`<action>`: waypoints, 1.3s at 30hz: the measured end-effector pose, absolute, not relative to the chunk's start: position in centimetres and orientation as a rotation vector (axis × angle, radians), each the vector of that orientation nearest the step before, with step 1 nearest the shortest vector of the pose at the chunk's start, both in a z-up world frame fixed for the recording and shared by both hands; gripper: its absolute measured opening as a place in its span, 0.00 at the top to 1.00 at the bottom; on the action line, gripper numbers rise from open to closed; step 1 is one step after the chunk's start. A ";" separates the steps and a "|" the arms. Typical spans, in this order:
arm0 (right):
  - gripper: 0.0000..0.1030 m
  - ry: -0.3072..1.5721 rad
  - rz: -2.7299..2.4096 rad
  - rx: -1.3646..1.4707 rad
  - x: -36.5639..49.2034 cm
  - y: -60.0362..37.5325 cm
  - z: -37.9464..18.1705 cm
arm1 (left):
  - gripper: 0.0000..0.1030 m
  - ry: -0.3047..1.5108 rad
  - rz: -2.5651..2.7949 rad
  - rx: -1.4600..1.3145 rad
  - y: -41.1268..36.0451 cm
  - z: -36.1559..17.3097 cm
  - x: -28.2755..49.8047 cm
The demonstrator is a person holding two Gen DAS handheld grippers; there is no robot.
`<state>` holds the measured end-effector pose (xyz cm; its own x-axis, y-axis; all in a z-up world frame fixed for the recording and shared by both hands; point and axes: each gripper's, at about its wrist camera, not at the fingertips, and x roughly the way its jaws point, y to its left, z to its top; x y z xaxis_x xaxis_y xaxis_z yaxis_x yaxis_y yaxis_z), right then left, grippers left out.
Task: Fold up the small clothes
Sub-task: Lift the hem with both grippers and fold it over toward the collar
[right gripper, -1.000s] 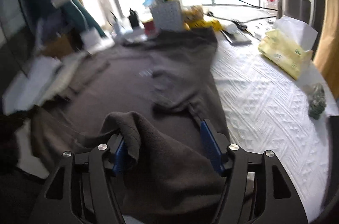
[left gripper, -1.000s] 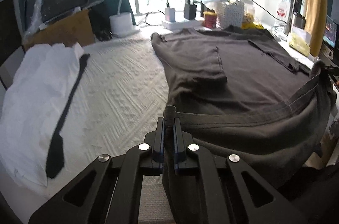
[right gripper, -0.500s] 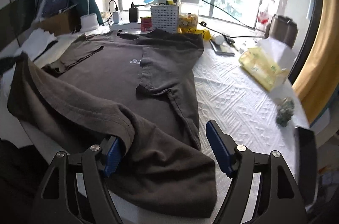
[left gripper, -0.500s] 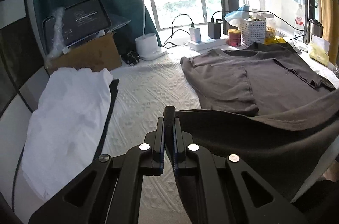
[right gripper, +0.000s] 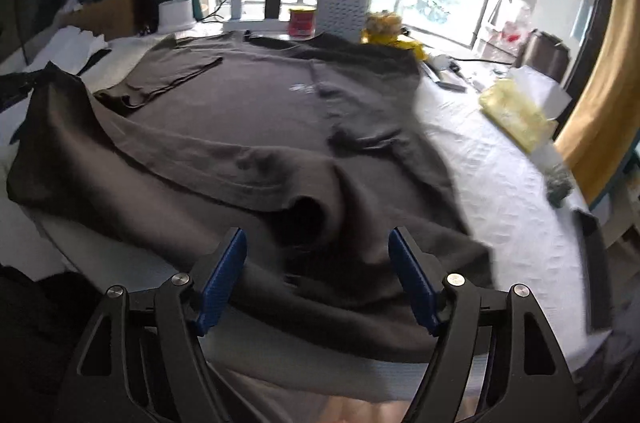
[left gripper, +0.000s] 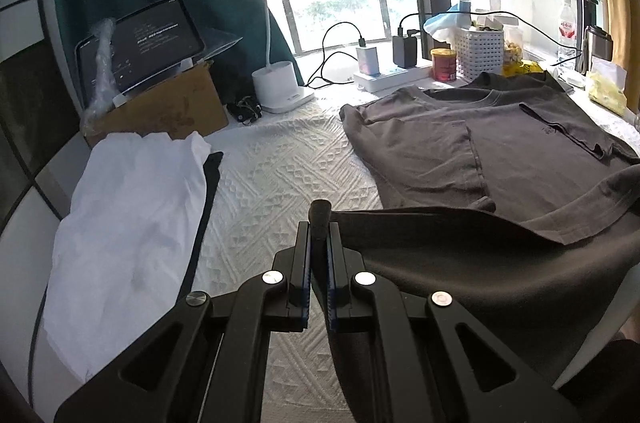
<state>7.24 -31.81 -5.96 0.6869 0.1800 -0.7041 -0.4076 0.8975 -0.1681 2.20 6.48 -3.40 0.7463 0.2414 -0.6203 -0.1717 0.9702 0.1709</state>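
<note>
Bedspread (left gripper: 280, 167) holds one dark T-shirt (right gripper: 248, 111), one white garment (left gripper: 128, 223)

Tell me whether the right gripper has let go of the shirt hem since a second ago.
Yes. The right gripper now stands open, drawn back from the dark T-shirt, whose hem lies dropped.

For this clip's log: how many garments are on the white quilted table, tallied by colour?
Dark grey: 1, the dark grey cotton T-shirt, hem corner pinched in the left gripper; the right gripper is open above it.
White: 1, the crumpled white garment.
Black: 1, a narrow black fabric strip beside it, kind unclear.
Total: 3
</note>
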 end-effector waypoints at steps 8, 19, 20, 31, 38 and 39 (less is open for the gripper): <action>0.41 0.760 0.232 -0.316 7.4 -32.8 -8.3 | 0.95 0.685 0.205 0.082 6.9 -3.3 1.8; 0.89 0.735 0.169 -0.333 7.5 -36.3 -5.8 | 0.95 0.619 0.182 0.066 6.8 -2.0 1.3; 0.89 0.714 0.159 -0.318 7.6 -36.9 -4.9 | 0.95 0.610 0.180 0.066 6.8 -1.7 1.2; 0.89 0.575 0.150 -0.146 9.1 -40.9 1.0 | 0.95 0.533 0.183 0.044 6.4 1.0 1.0; 0.89 0.529 0.144 -0.132 10.9 -41.1 2.8 | 0.95 0.513 0.185 0.036 6.4 1.8 2.3; 0.89 0.528 0.144 -0.130 11.2 -41.1 2.9 | 0.95 0.510 0.185 0.036 6.4 2.0 2.5</action>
